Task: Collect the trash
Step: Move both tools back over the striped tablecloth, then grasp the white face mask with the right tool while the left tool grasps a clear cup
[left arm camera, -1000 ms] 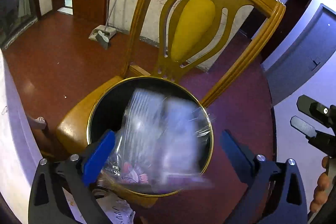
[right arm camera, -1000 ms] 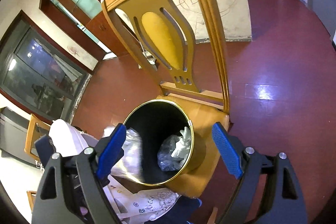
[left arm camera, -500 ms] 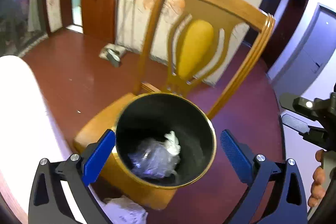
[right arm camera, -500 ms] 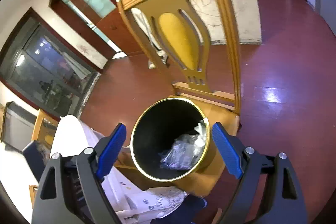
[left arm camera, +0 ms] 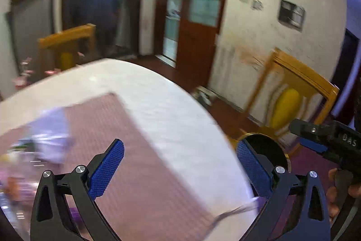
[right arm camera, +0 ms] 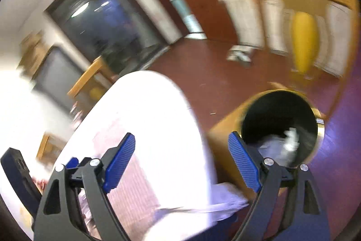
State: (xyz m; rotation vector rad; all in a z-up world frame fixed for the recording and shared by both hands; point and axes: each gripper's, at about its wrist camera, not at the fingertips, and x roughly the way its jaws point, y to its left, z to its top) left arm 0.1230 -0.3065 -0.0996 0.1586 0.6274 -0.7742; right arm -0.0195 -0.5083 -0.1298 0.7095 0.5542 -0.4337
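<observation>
Both views are motion-blurred. A black bin with a gold rim [right arm camera: 279,125] stands on a wooden chair seat and holds clear plastic and white trash [right arm camera: 284,143]. Its edge shows in the left wrist view [left arm camera: 266,146]. My left gripper [left arm camera: 180,164] is open and empty over a white table [left arm camera: 162,101] with a pink mat [left arm camera: 135,164]. Blurred trash items [left arm camera: 40,141] lie at the mat's left. My right gripper [right arm camera: 180,159] is open and empty over the table edge [right arm camera: 158,110]; it also shows at the right of the left wrist view [left arm camera: 325,139].
The yellow wooden chair [left arm camera: 291,101] stands right of the table against a white wall. A second chair [left arm camera: 67,46] is beyond the table. A dustpan [right arm camera: 239,55] lies on the red floor. A cloth [right arm camera: 216,200] hangs at the table's near edge.
The plastic bag dropped from my left gripper into the bin. Both grippers then swung left, away from the bin and toward the table.
</observation>
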